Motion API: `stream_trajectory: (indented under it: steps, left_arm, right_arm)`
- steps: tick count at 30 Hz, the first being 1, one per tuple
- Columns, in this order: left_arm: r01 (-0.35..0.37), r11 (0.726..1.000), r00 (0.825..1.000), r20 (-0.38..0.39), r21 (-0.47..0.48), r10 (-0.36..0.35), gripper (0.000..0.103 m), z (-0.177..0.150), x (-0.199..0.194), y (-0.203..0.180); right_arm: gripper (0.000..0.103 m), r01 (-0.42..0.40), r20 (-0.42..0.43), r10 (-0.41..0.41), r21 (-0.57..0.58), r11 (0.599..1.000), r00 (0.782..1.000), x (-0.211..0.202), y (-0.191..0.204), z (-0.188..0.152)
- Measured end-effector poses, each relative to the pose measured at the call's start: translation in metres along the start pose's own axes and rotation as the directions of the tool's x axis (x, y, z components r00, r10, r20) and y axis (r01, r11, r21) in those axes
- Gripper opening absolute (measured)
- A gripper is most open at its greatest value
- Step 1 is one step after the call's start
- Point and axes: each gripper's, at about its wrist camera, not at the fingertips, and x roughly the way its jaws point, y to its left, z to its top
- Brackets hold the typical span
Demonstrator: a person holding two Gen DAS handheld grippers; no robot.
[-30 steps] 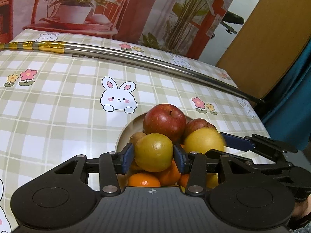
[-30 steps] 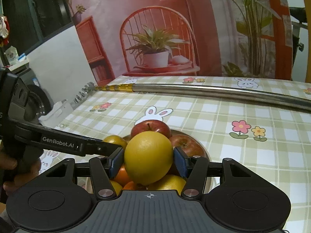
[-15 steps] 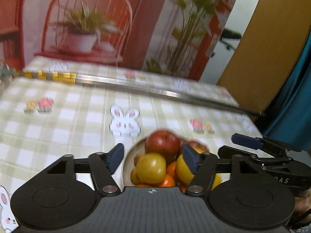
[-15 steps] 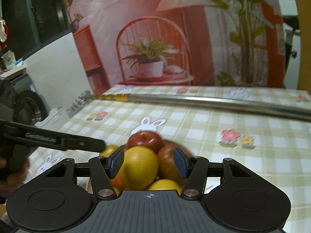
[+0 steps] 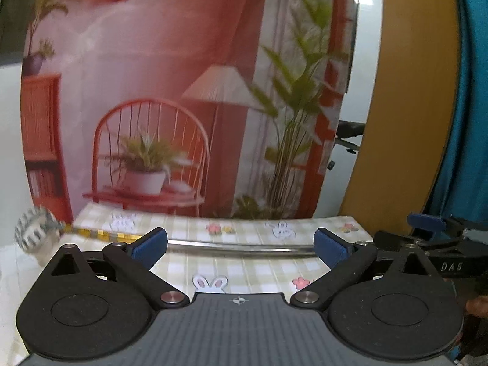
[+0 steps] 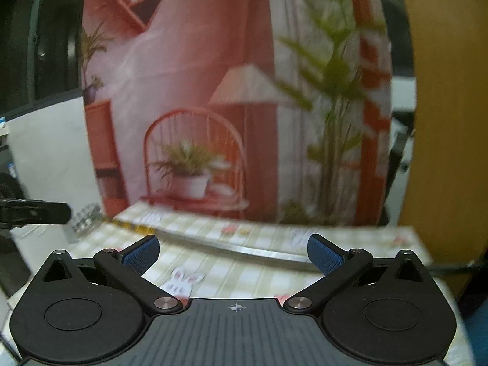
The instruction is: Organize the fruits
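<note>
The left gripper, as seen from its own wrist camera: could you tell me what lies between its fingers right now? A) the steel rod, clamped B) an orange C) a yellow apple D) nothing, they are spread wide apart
D: the left gripper has its blue fingertips far apart with nothing held, only the checked tablecloth and the steel rod lying beyond them.

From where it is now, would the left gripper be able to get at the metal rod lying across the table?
Probably yes: the left gripper is wide open and empty, and the metal rod lies ahead with only bare tablecloth between.
</note>
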Motion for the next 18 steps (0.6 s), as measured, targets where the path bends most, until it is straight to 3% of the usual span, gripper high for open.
stream_trajectory:
  steps: [5,18]
  left_arm:
    - [-0.031,0.996,0.999,0.030,0.080,0.029,0.103,0.015,-0.017,-0.016]
    - [-0.034,0.996,0.995,0.098,0.079,0.026,0.103,0.033,-0.055,-0.024]
  right_arm:
    - [0.103,-0.008,0.043,0.008,0.005,1.000,0.999,-0.022,0.006,0.026]
    - [0.103,-0.014,0.134,0.012,0.014,1.000,0.991,-0.064,0.024,0.060]
